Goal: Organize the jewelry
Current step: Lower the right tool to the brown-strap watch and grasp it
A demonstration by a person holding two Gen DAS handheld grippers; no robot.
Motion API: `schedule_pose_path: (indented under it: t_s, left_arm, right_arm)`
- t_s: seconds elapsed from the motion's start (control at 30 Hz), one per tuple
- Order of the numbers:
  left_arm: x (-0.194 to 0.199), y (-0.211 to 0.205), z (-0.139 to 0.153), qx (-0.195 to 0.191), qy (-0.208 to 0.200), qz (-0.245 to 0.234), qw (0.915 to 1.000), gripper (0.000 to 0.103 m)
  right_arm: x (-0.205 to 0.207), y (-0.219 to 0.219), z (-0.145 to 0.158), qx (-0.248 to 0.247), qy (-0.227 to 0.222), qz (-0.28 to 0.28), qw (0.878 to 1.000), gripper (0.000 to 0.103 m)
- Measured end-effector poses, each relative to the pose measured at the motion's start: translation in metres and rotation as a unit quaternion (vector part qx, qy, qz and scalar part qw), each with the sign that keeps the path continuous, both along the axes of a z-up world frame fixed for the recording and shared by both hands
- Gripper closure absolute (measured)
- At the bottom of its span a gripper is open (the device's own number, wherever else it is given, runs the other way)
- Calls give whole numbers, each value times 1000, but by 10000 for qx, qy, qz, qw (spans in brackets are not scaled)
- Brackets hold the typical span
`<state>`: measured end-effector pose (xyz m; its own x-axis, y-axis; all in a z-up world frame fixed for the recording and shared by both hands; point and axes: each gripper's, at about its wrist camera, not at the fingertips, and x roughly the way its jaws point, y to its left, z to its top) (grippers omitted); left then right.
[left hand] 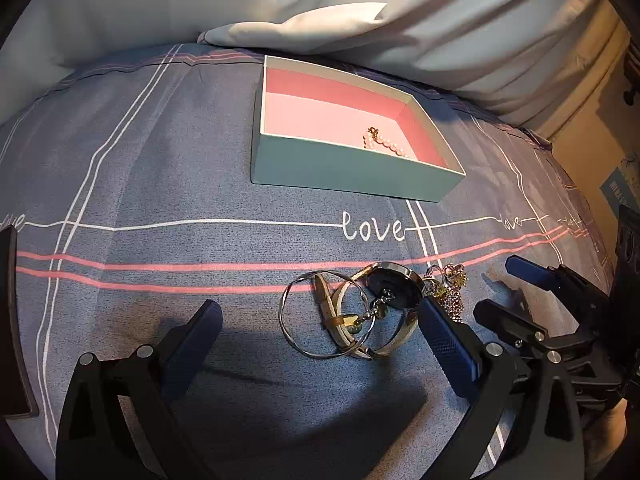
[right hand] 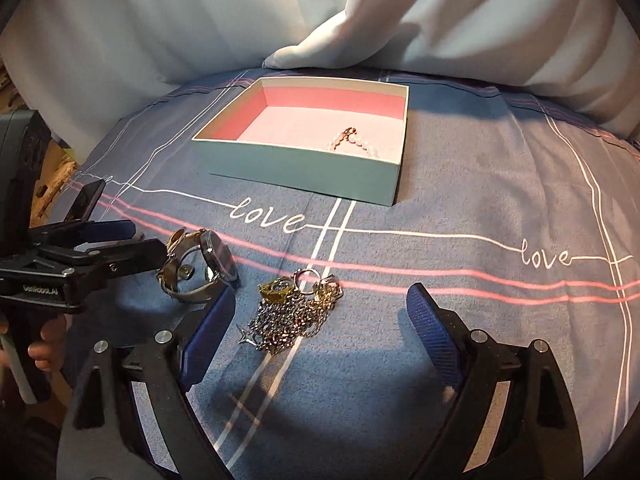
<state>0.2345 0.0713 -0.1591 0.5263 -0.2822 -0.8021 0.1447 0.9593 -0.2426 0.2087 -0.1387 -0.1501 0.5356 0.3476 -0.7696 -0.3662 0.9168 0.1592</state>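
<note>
A teal box (left hand: 344,168) with a pink lining lies open on the bed, and a pearl bracelet (left hand: 386,145) rests inside it near the front right. Closer to me lie a dark-faced watch (left hand: 394,288) with a pale strap and a thin silver bangle (left hand: 281,314), tangled together. My left gripper (left hand: 316,320) is open, and both lie between its fingers untouched. In the right wrist view a heap of chains with gold rings (right hand: 292,316) lies between the fingers of my open right gripper (right hand: 322,320), untouched. The watch (right hand: 218,262) and the left gripper (right hand: 136,240) are to its left.
The bedspread (left hand: 160,184) is blue with white and pink lines and the word love. White pillows (left hand: 280,0) rise behind the box. A dark flat object (left hand: 10,320) sits at the left edge. The right gripper (left hand: 508,292) is close to the chains (left hand: 452,292).
</note>
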Motion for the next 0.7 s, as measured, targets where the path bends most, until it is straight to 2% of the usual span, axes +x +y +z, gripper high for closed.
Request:
schedule_pose_path:
  t_s: [0.13, 0.33, 0.43, 0.47, 0.5, 0.57, 0.7]
  left_arm:
    - [10, -5, -13, 64, 125, -73, 9999, 7]
    - [15, -10, -16, 122, -26, -223, 9997, 10]
    - [16, -10, -15, 76, -111, -293, 9995, 28]
    - [17, -9, -15, 89, -122, -269, 9995, 38]
    - [18, -8, -15, 98, -129, -249, 9996, 44]
    - [19, -5, -15, 59, -128, -240, 9996, 51]
    - [20, 0, -13, -108, -106, -192, 9997, 57]
  right_arm:
    - [-5, 11, -7, -76, 78, 114, 9999, 16]
    - [-7, 25, -9, -135, 72, 311, 9994, 16]
    - [-7, 40, -7, -270, -61, 542, 9981, 16]
    - [-7, 44, -7, -263, -81, 605, 9978, 16]
    - [-6, 48, -8, -254, -74, 671, 9974, 16]
    - [-6, 57, -10, -264, -94, 817, 9963, 16]
    - [-3, 74, -13, -365, -147, 1096, 9932, 16]
